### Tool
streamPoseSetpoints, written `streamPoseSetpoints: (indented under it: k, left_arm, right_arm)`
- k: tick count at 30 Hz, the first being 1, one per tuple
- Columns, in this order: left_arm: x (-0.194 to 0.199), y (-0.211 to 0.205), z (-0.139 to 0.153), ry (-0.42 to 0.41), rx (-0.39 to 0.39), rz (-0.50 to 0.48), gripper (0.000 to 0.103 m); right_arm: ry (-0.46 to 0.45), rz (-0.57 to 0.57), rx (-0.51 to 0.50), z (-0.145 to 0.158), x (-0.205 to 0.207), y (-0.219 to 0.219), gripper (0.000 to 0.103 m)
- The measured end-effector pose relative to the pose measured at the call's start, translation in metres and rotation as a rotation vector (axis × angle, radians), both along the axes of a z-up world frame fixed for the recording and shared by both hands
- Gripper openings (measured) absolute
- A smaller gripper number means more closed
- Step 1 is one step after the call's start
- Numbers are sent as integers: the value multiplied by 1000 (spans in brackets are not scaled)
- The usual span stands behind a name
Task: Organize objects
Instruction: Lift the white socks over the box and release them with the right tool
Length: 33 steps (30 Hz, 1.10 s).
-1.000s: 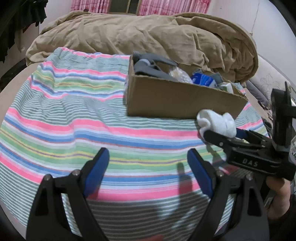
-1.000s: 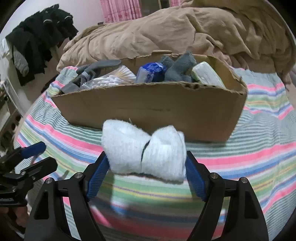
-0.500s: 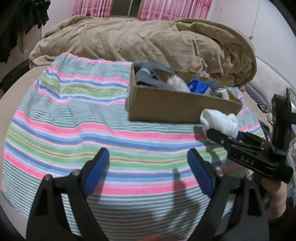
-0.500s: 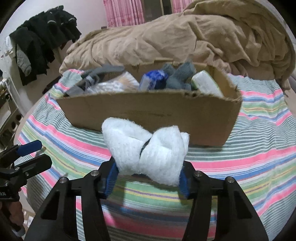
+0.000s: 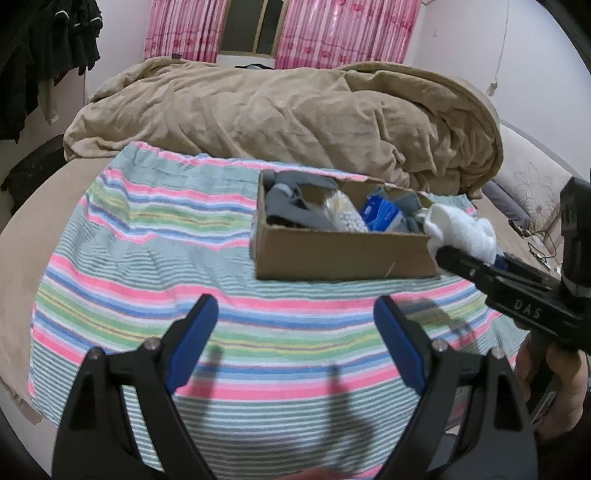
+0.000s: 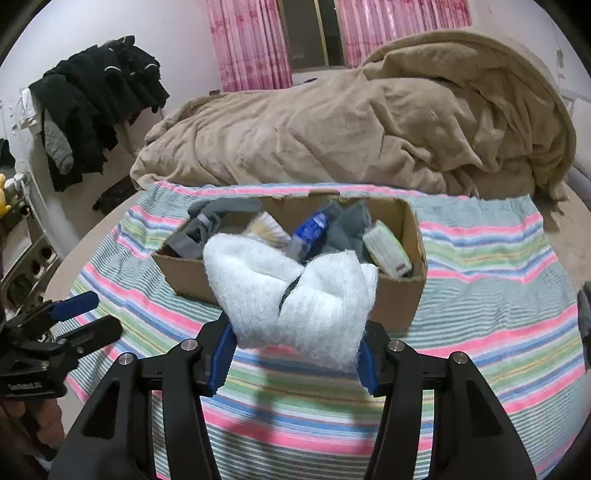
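My right gripper [image 6: 293, 349] is shut on a bundle of white socks [image 6: 291, 291] and holds it in the air in front of the cardboard box [image 6: 399, 299], near its front wall. The box holds grey socks [image 6: 347, 225], a blue packet [image 6: 312, 229], a pale packet [image 6: 388, 249] and a grey tool [image 6: 207, 221]. In the left wrist view the white socks [image 5: 461, 229] hang at the right end of the box [image 5: 332, 254]. My left gripper [image 5: 295, 325] is open and empty over the striped cloth [image 5: 147, 266], in front of the box.
A heaped tan blanket [image 5: 295, 118] lies on the bed behind the box. Dark clothes [image 6: 96, 99] hang at the left wall. Pink curtains [image 5: 325, 29] are at the back. The left gripper shows at the left edge of the right wrist view [image 6: 70, 317].
My right gripper has closed on the white socks and lifted them up and toward the box. My left gripper has risen and drawn back, still open.
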<state>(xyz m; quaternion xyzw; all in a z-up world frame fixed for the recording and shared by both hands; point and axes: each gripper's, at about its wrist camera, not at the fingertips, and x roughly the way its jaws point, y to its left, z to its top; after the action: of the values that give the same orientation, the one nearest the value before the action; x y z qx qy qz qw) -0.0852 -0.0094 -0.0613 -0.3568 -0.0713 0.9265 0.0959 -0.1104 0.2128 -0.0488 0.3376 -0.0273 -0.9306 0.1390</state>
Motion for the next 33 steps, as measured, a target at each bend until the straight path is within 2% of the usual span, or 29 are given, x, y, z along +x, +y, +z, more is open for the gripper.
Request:
streamPoseSetpoints:
  k: [10, 20, 25, 33]
  left_arm:
    - [-18, -9, 15, 41, -2, 13, 87]
    - [-53, -18, 28, 78, -13, -3, 88]
    - [-76, -29, 19, 60, -17, 1, 88]
    - [-99, -39, -5, 8, 8, 10, 88]
  right_arm:
    - [14, -36, 16, 16, -20, 4, 58]
    - [-3, -49, 75, 22, -75, 1, 59]
    - [-47, -32, 71, 14, -106, -12, 60]
    - [-102, -8, 113, -16, -140, -42, 62]
